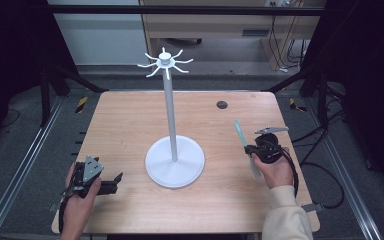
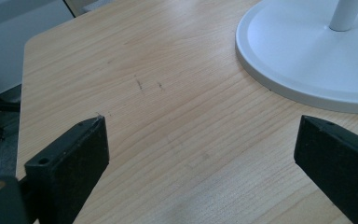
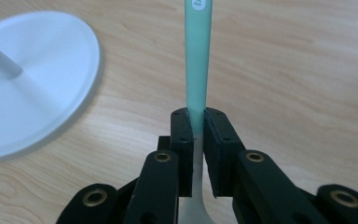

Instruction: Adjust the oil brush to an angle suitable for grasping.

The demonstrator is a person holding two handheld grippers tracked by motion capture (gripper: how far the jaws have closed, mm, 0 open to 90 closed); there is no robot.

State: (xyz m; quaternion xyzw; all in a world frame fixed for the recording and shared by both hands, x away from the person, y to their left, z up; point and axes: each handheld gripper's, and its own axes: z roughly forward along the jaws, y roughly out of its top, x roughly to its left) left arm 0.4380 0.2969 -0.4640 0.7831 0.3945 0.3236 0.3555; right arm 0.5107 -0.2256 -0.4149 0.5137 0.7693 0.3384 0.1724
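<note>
Right gripper [image 3: 196, 122] clamped on mint-green plastic spatula handle [image 3: 198, 56], beside round white stand base [image 3: 42, 74]. Left gripper [image 2: 200, 154] apart above bare wooden table [image 2: 168, 116]. White mark on handle unreadable

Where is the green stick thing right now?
The slim mint-green plastic handle is clamped in the right gripper, at the right of the high view, beside the white round-based hook stand.

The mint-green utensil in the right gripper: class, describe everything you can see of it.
The utensil has a slim, flat, mint-green handle with a small white mark near its far end; it looks like smooth plastic or silicone. Toward its other end it turns pale and whitish and widens below the jaws; what sort of head it has cannot be told. The right gripper is shut on it, pads pressing both sides. In the high view it is lifted off the table, tilted, pointing away from the person.
</note>
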